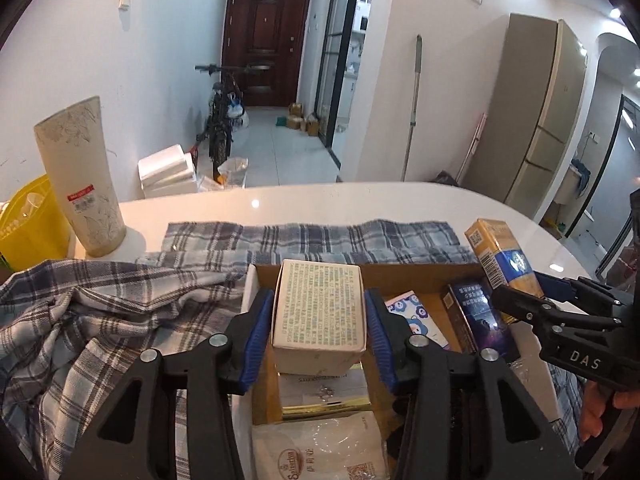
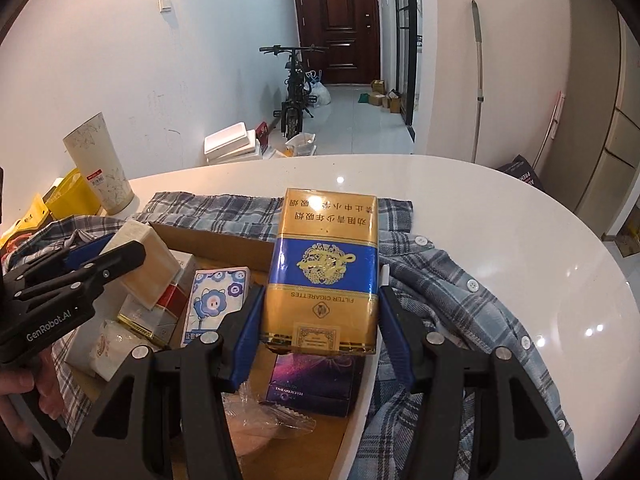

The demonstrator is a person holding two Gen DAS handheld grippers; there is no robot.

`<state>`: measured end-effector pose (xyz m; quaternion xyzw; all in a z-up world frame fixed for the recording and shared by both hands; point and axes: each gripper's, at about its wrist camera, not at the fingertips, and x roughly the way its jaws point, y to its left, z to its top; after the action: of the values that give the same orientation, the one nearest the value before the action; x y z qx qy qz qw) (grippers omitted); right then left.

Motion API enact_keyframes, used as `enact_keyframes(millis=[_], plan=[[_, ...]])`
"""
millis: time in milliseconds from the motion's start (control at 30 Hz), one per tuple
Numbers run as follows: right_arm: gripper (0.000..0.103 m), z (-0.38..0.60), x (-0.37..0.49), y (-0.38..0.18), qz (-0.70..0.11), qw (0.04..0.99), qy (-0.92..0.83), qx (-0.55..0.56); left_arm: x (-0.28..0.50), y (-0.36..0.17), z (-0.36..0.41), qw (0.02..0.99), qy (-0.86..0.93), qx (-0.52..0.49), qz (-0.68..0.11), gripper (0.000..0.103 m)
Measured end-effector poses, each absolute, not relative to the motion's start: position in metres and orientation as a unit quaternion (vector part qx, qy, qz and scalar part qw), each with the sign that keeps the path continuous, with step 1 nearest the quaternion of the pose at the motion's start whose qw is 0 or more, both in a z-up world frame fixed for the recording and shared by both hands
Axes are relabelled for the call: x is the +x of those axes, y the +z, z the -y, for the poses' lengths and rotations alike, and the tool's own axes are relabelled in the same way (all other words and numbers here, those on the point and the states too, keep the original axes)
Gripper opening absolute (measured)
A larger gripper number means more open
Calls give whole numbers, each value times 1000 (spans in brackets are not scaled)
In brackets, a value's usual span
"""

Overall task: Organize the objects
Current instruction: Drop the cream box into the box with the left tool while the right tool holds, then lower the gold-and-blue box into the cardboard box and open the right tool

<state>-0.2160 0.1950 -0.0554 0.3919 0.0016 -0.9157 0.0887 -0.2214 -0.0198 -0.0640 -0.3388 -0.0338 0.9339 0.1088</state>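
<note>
My left gripper [image 1: 319, 320] is shut on a beige printed box [image 1: 319, 312] and holds it above an open cardboard box [image 1: 416, 274]. My right gripper [image 2: 320, 316] is shut on a gold and blue cigarette carton [image 2: 324, 268], held over the same cardboard box [image 2: 212, 242]. Inside lie a dark purple box [image 2: 316, 384], a white pack with blue cartoon flowers [image 2: 216, 300], a red and white pack [image 2: 172, 304], a gold-edged pack [image 1: 324, 396] and a wrapped tissue pack [image 1: 320, 452]. The right gripper [image 1: 532, 296] with the carton [image 1: 504, 256] shows in the left wrist view; the left gripper [image 2: 108, 256] with the beige box [image 2: 144, 264] shows in the right wrist view.
A plaid shirt [image 1: 100, 312] lies crumpled around the cardboard box on the white round table [image 2: 500, 208]. A tall beige cup [image 1: 80, 176] and a yellow bag [image 1: 28, 224] stand at the table's left edge. A bicycle [image 2: 294, 92] and foam boxes [image 2: 230, 146] stand on the floor beyond.
</note>
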Motion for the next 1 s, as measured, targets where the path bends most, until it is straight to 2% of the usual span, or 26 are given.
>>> enact_keyframes(millis=[133,267,433,567,667,700,1000], plan=[[54,-197,-215,-54,0,87,-917,389,-194,-39,20,124,960,-250,31,88],[55,-198,-209,-49,6,87,-924,372,-166,-17,14,111,979,-174,9,88],[55,-194,-207,-47,0,93,-926,366,-152,-6,15,134,977,-158,46,88],[55,-192,-209,-52,-4,96,-923,373,-144,-1,16,129,982,-132,44,88],[55,-191,-211,-56,-7,95,-920,380,-142,2,15,123,984,-123,40,95],[55,-191,-212,-58,-8,95,-919,382,-142,2,15,124,984,-123,39,103],[59,-187,-214,-67,-23,95,-915,392,-131,5,8,109,990,-91,9,103]])
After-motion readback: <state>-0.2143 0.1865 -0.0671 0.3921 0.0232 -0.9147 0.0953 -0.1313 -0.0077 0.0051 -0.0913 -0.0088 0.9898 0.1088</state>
